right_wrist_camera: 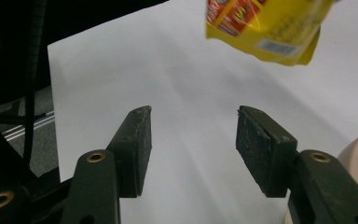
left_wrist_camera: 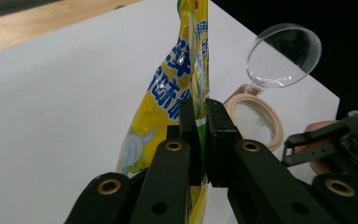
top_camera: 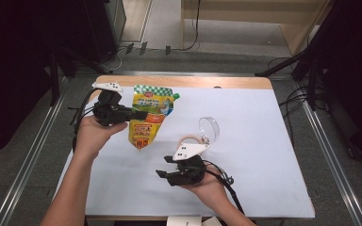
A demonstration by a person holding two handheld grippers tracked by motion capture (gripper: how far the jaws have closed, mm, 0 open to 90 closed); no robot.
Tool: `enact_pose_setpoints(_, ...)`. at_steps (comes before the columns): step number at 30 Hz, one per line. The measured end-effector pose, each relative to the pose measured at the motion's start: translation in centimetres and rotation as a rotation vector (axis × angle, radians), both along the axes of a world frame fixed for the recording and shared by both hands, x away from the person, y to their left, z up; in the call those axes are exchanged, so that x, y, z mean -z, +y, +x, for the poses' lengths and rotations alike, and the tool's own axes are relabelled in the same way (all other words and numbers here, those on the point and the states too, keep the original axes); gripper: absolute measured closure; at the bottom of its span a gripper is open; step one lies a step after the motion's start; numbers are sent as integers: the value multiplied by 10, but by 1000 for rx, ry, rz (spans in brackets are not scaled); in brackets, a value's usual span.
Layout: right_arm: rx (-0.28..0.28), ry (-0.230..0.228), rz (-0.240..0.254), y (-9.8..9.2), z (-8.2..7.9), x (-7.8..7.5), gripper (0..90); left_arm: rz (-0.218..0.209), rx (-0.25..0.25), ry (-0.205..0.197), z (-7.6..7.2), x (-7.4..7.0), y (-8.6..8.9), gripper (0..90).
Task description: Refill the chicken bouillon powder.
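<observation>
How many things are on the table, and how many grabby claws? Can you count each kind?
Yellow pouch, pinched in the left gripper: 1
Beige container with open clear lid: 1
Grippers, counting the open right gripper: 2
Total: 4

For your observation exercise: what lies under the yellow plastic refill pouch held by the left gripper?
Under the yellow plastic refill pouch, pinched by the left gripper, bare white table cover shows; the strip directly beneath it stays hidden.

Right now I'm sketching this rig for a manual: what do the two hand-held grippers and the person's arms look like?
Both are black. The left gripper and right gripper each carry a white three-cornered plate with dark dots on top and trail black cables. Their jaws are flat black pads on arms with brass-coloured rivets. The forearms show no sleeves.
</observation>
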State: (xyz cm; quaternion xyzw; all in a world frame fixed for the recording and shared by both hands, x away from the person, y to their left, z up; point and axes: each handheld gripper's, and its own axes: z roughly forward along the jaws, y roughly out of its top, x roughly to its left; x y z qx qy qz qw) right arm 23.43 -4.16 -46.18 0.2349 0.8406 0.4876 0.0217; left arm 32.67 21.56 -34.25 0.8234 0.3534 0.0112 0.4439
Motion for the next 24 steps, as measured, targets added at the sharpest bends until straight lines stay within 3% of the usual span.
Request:
enact_pose_setpoints(4, 18, -19, -18, 2, 0, 6, 523, -23, 11, 2, -11, -10, 0, 885)
enact_pose_setpoints(10, 49, 0, 13, 6, 1, 5, 532, -38, 50, 8, -27, -21, -7, 885)
enact_pose_setpoints(15, 43, -31, 32, 11, -4, 3, 618, -44, 72, 7, -40, -29, -12, 885)
enact_pose_setpoints(19, 86, 5, 30, 18, -7, 10, 684, -44, 80, 7, -54, -34, -13, 885)
enact_pose_setpoints(24, 106, -3, 30, 24, -8, 16, 717, -49, 96, 20, -68, -37, -15, 885)
